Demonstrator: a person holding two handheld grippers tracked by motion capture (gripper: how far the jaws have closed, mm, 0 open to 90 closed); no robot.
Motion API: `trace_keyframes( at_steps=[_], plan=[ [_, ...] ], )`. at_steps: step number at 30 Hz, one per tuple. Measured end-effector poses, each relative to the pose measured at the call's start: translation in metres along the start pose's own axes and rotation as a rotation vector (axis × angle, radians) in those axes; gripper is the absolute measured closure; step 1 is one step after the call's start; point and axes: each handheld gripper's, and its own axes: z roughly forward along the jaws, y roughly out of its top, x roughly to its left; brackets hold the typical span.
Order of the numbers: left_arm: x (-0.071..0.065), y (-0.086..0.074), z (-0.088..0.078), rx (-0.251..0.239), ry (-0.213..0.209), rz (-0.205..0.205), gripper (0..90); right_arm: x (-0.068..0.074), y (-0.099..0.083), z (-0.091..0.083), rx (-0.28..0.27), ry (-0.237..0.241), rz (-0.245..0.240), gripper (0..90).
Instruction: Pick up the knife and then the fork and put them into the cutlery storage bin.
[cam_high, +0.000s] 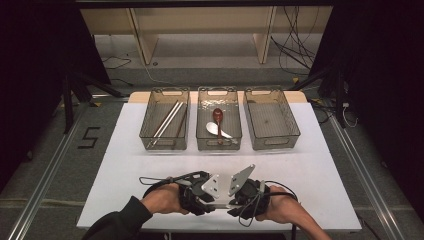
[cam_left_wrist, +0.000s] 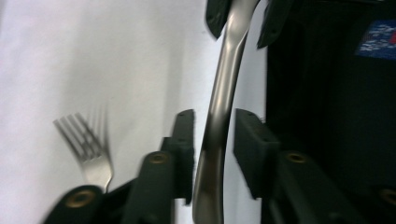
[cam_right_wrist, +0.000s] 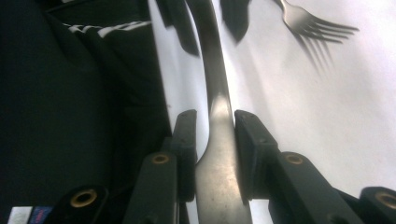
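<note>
Both hands rest low at the table's (cam_high: 320, 165) near edge, left gripper (cam_high: 200, 187) and right gripper (cam_high: 245, 192) facing each other. The right gripper's jaws pinch a metal handle (cam_right_wrist: 219, 140) spanning between them. The left gripper's jaws stand slightly apart around it, with a fork (cam_left_wrist: 88, 149) lying just beside.

Left claw (cam_high: 212, 189) and right claw (cam_high: 226, 192) meet tip to tip; left jaws parted, right jaws clamped.

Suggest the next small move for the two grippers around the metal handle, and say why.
Probably draw the left gripper back off the metal handle: its jaws stand apart from the handle with gaps either side, while the right gripper looks clamped on it.
</note>
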Motion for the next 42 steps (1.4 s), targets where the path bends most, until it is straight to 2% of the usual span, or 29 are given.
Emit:
trace_keyframes(
  at_steps=[4,8,12,16,17,23,27,32,38,42],
  plan=[
    [0.005,-0.002,-0.011,-0.045,0.025,-0.050,54.0,-0.007,-0.005,-0.006,-0.006,-0.024,0.024,71.5],
    [0.008,-0.006,-0.021,-0.063,0.049,-0.078,51.4,-0.015,-0.010,-0.016,-0.015,-0.067,0.065,71.5],
    [0.011,-0.014,-0.031,-0.092,0.070,-0.121,50.3,-0.030,-0.020,-0.030,-0.037,-0.110,0.108,71.5],
    [0.017,-0.028,-0.038,-0.104,0.095,-0.188,46.4,-0.046,-0.031,-0.050,-0.071,-0.172,0.182,71.5],
    [0.018,-0.033,-0.039,-0.105,0.104,-0.213,44.5,-0.051,-0.034,-0.055,-0.086,-0.185,0.183,71.5],
    [0.025,-0.060,-0.046,-0.113,0.148,-0.344,33.2,-0.077,-0.047,-0.084,-0.130,-0.260,0.256,71.5],
    [0.028,-0.073,-0.049,-0.113,0.187,-0.396,27.7,-0.094,-0.048,-0.097,-0.136,-0.307,0.296,71.5],
    [0.029,-0.087,-0.049,-0.110,0.200,-0.441,25.9,-0.118,-0.045,-0.112,-0.151,-0.352,0.336,71.5],
    [0.028,-0.094,-0.048,-0.101,0.209,-0.460,25.9,-0.152,-0.035,-0.124,-0.170,-0.406,0.410,71.5],
    [0.027,-0.097,-0.047,-0.098,0.219,-0.477,25.1,-0.175,-0.030,-0.126,-0.159,-0.447,0.459,71.4]
  ],
)
